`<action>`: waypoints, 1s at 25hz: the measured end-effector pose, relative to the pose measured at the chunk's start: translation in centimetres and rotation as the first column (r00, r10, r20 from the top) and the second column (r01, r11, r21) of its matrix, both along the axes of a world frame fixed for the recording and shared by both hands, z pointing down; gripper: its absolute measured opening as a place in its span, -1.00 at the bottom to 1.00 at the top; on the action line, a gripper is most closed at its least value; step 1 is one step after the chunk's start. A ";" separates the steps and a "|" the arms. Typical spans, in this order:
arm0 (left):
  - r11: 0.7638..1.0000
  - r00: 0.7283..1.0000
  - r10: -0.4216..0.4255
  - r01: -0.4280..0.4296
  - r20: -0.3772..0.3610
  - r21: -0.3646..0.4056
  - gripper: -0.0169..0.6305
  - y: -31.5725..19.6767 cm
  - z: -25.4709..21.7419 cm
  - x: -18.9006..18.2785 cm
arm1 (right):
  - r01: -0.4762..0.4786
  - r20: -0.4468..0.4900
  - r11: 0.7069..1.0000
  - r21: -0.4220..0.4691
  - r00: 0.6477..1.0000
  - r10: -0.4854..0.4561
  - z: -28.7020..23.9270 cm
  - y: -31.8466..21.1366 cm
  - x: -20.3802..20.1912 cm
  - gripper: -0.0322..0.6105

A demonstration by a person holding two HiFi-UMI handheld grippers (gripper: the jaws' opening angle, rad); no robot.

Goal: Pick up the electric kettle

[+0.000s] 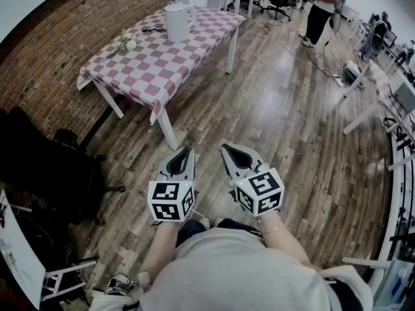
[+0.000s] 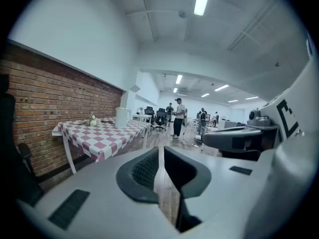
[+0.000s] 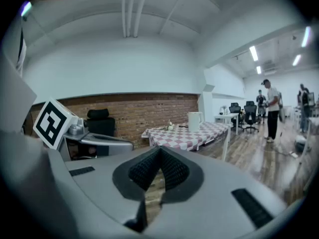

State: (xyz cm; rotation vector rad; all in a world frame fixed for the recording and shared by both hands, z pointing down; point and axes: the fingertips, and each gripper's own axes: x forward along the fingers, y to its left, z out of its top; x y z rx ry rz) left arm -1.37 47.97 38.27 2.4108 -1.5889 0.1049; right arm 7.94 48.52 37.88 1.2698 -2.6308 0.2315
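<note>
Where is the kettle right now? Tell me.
In the head view the kettle stands at upper left, on the far end of the checkered table by the brick wall, past the flowers.

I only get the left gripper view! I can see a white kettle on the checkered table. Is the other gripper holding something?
Observer: No. In its own view the right gripper has its jaws together with nothing between them.
Operator: Are we nearly at the table?
Observer: Not yet. The head view shows it and the left gripper over the wooden floor, well apart from the table; the kettle stands near the table's far end.
Operator: What's the dark blob at my left edge?
Observer: Likely a black office chair by the brick wall; the right gripper view shows it clearly.
</note>
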 end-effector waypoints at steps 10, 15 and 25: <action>0.999 0.999 0.035 -0.035 -0.016 0.025 -0.80 -0.7 0.1 0.2 | -0.011 -0.029 1.000 -0.024 1.000 0.010 1.8 -1.1 0.6 -0.89; 0.998 0.999 0.042 -0.041 -0.030 0.040 -0.80 -1.1 -0.5 0.8 | -0.003 0.008 1.000 -0.025 1.000 0.003 1.7 -1.3 0.6 -0.89; 0.999 1.000 0.000 0.002 -0.030 0.054 -0.79 -1.7 -0.9 1.3 | -0.002 0.070 1.000 0.001 0.998 0.002 0.5 -2.1 3.0 -0.62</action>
